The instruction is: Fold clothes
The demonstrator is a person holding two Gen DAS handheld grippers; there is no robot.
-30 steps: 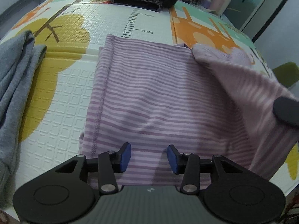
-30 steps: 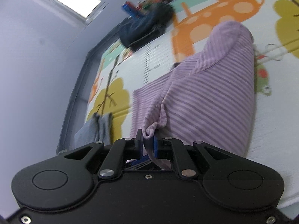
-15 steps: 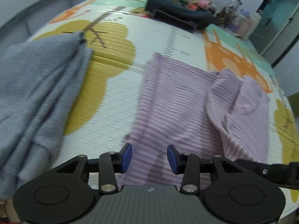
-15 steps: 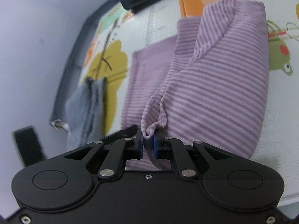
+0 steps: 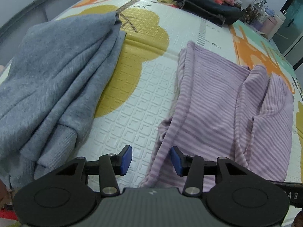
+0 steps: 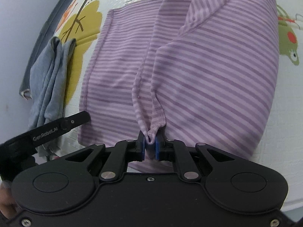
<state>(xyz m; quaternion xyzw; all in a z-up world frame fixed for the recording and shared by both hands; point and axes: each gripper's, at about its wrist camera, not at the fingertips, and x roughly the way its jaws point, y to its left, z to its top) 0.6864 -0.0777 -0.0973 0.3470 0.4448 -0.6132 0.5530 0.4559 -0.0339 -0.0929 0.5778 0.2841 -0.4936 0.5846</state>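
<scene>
Left gripper (image 5: 150, 159), low centre of frame: jaws opening, nothing between pads. Right gripper (image 6: 150, 147), centre: pinched tight on fabric

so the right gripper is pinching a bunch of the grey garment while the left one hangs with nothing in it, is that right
Not quite: the right gripper is pinched on a bunched edge of the purple striped garment, as the right wrist view shows. The grey garment lies apart on the mat, untouched. The rest holds: the left gripper has nothing clamped, its jaws opening above the striped garment's edge.
</scene>
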